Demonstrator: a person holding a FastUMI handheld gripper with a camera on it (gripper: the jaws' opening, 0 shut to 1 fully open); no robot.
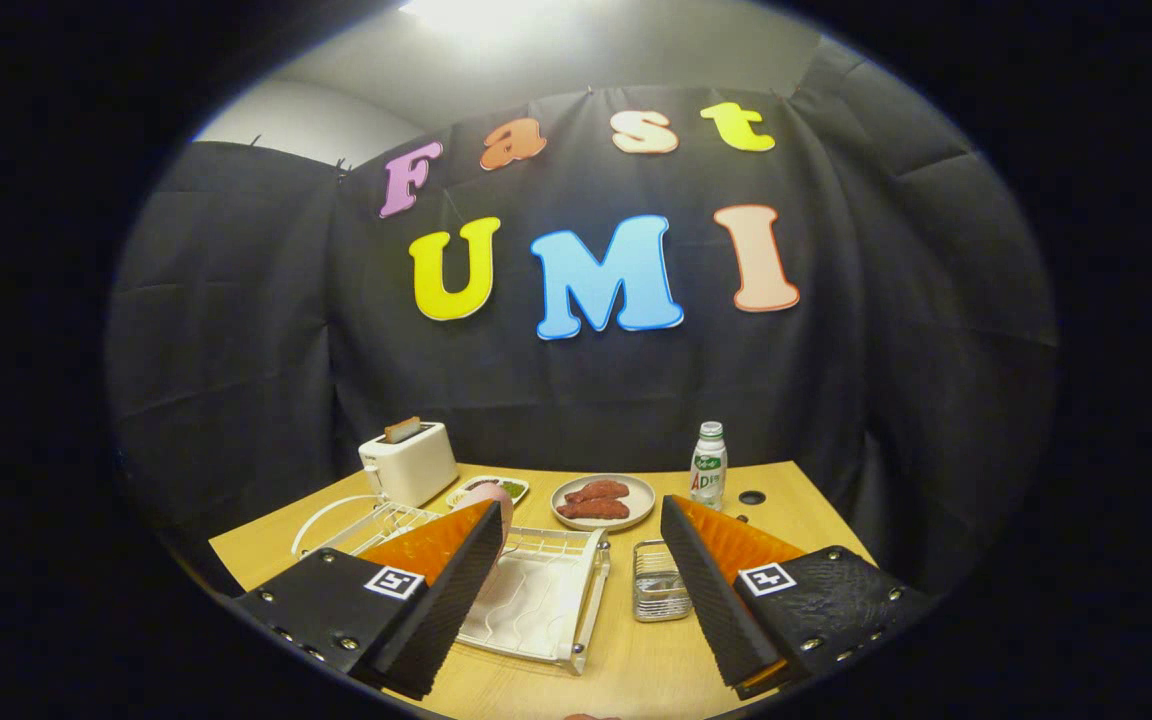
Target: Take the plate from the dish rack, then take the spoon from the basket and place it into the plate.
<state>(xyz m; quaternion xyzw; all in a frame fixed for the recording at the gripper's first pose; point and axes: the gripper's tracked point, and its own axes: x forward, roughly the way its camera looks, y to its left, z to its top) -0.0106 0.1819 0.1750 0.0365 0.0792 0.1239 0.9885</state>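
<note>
My gripper is open and held above the near part of the wooden table, with nothing between its fingers. A white wire dish rack lies ahead, partly under the left finger. A pink plate stands on edge in the rack, just behind the left fingertip and mostly hidden by it. A small metal wire basket sits between the fingers, close to the right one. Something shiny lies in it, but I cannot make out the spoon.
A white toaster with toast in its slot stands at the back left. Beside it is a small dish of greens. A beige plate of sausages and a white bottle are at the back, by a round hole in the tabletop.
</note>
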